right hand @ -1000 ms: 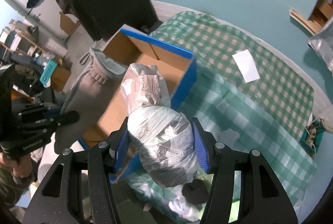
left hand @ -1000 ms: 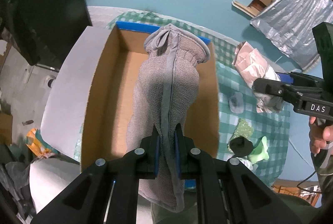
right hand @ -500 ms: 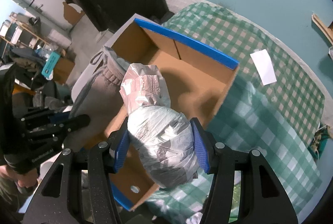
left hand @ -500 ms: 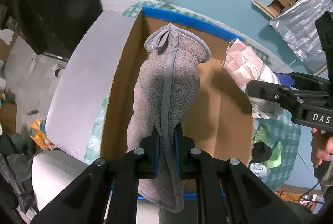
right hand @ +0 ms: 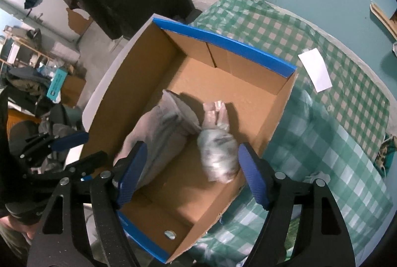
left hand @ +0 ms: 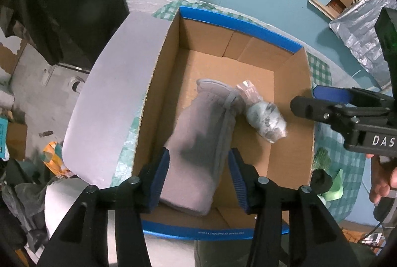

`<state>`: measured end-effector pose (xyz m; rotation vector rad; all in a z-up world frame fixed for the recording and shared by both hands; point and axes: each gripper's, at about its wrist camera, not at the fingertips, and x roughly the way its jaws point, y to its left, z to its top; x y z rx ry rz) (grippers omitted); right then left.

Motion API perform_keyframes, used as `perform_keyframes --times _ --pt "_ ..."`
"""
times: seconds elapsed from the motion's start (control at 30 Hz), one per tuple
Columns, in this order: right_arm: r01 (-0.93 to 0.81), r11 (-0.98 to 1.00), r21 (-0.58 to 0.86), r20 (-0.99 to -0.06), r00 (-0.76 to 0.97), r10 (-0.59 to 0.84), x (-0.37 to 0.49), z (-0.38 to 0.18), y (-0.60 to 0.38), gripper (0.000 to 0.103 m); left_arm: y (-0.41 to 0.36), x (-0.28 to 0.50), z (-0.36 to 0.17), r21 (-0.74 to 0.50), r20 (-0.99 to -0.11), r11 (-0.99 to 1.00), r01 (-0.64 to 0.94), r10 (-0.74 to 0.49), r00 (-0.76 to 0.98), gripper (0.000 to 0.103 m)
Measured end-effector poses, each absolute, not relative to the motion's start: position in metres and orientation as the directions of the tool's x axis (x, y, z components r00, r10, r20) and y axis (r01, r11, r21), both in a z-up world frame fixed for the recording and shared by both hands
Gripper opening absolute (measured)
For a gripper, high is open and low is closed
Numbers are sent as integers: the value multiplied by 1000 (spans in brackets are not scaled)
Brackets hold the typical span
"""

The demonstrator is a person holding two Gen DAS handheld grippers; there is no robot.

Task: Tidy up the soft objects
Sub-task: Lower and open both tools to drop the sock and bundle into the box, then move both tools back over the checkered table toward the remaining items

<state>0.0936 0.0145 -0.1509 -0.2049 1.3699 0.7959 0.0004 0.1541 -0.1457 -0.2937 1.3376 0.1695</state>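
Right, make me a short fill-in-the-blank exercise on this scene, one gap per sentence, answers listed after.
1. The grey fleece pouch lies inside the cardboard ____.
2. The plastic-wrapped bundle lies in the same box, to the ____ of the pouch in both views.
3. Both the left gripper and the right gripper have their jaws ____, gripping nothing.
4. The box's top rim is edged in ____.

Missing words: box; right; open; blue
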Motion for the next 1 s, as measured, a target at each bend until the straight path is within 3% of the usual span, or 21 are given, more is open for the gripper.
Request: perform_keyframes --times 1.0 --pt "-531 796 290 -907 114 406 84 -99 -88 81 84 1 -102 -130 -958 980 -153 -84 276 55"
